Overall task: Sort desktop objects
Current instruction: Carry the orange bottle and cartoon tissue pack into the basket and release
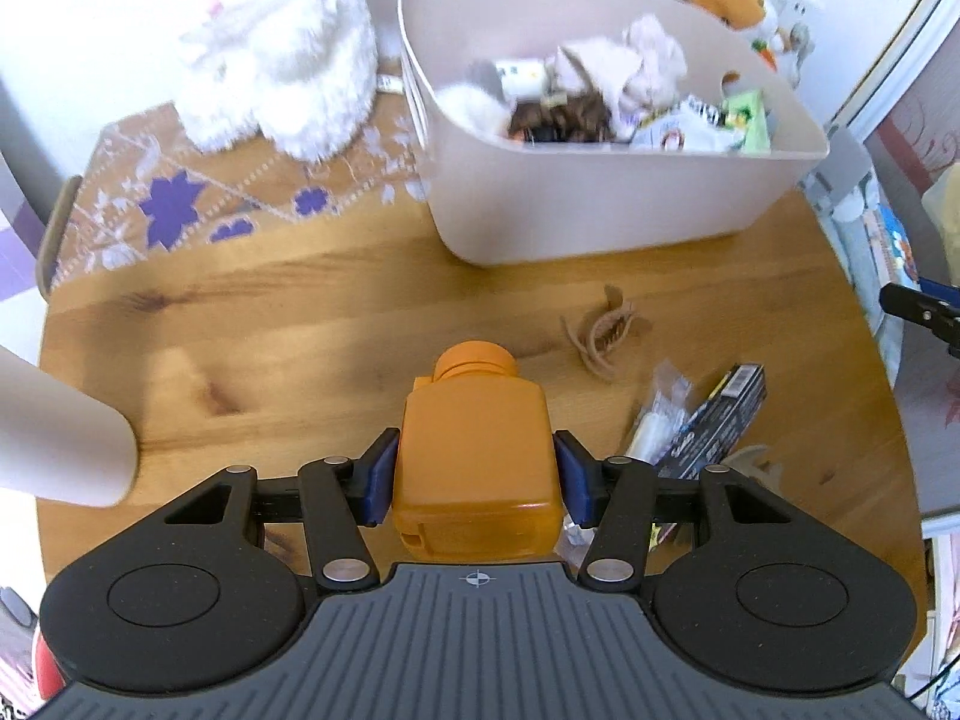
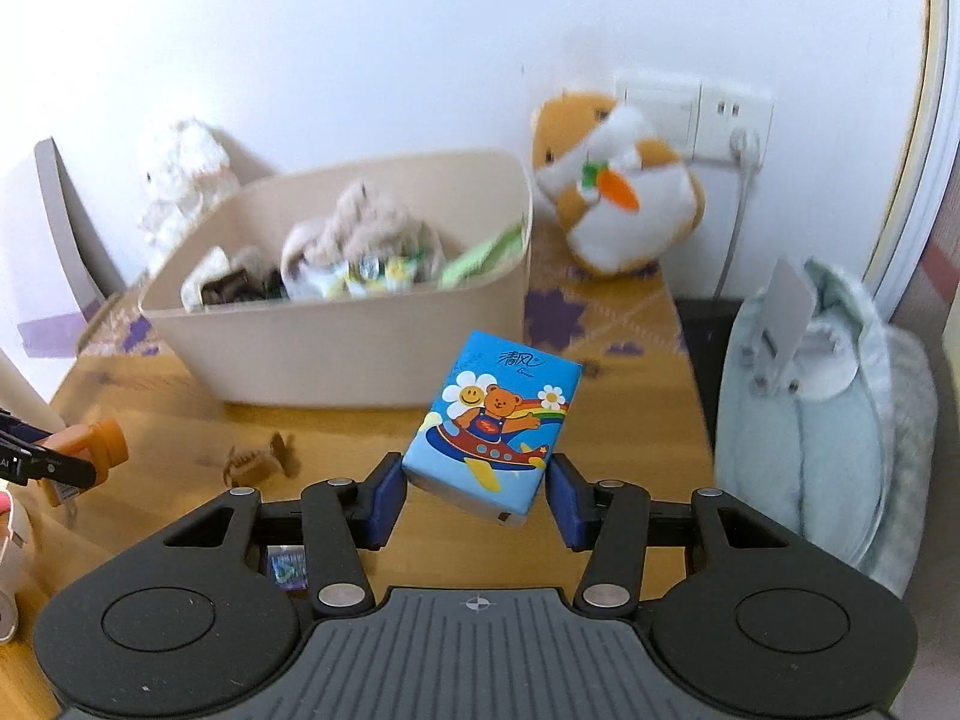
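My left gripper (image 1: 477, 474) is shut on an orange bottle (image 1: 477, 450), its blue pads pressing both flat sides and the cap pointing away, above the wooden table (image 1: 270, 312). My right gripper (image 2: 474, 495) is shut on a blue tissue pack (image 2: 495, 420) printed with a bear in a plane, held tilted above the table. The beige bin (image 1: 600, 204) (image 2: 336, 336) stands at the back, holding several small items. In the right wrist view the left gripper's fingers (image 2: 42, 462) and the orange bottle (image 2: 90, 450) show at the left edge.
A tan hair claw (image 1: 600, 336) (image 2: 258, 459) lies before the bin. A black box (image 1: 720, 420) and a clear packet (image 1: 654, 420) lie to the right. White plush (image 1: 282, 42), hamster plush (image 2: 612, 192), patterned mat (image 1: 198, 198), pale cylinder (image 1: 60, 438), light-blue cushion (image 2: 828, 432) beside the table.
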### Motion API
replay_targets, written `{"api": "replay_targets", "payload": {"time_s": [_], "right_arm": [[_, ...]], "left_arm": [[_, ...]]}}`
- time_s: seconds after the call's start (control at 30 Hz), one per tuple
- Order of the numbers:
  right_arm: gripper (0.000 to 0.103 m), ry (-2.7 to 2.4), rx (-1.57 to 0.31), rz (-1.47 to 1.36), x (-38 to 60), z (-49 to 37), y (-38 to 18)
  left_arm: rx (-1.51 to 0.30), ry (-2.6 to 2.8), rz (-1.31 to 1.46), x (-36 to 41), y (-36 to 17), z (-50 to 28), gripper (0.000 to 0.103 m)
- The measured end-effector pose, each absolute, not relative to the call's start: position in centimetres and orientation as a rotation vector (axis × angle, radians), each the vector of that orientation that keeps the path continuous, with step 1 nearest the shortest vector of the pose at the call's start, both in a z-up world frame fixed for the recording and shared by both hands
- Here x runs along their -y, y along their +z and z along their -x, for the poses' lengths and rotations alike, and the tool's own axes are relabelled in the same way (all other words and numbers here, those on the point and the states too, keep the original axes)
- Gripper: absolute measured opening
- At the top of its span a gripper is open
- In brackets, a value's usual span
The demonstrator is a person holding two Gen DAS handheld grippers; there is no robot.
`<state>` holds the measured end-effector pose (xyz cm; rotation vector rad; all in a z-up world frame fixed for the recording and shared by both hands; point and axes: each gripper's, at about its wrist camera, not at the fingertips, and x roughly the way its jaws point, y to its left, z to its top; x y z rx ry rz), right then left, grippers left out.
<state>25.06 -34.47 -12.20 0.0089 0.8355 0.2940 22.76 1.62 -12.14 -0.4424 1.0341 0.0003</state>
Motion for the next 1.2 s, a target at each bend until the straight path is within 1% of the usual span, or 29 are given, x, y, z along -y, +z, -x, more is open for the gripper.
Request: {"api": "replay_targets", "payload": {"time_s": [0.17, 0.4, 0.77, 0.97, 1.2], "right_arm": [[0.048, 0.298, -0.771, 0.007, 34.6, -25.3, -9.7], [0.048, 0.313, -0.719, 0.029, 33.9, -26.8, -7.6], [0.048, 0.324, -0.626, 0.068, 31.8, -31.1, -4.5], [0.048, 0.328, -0.593, 0.095, 30.3, -33.4, -4.1], [0.048, 0.316, -0.624, 0.094, 28.8, -36.1, -5.7]], "left_arm": [[-0.975, 0.023, 0.434, -3.1, -10.0, -22.6, 0.054], [-0.901, 0.044, 0.431, -4.9, -7.1, -23.6, 0.054], [-0.795, 0.063, 0.387, -4.8, -3.0, -28.4, 0.054], [-0.756, 0.068, 0.362, -4.1, -1.7, -31.9, 0.054], [-0.754, 0.116, 0.395, -3.7, -2.1, -36.1, 0.054]]}}
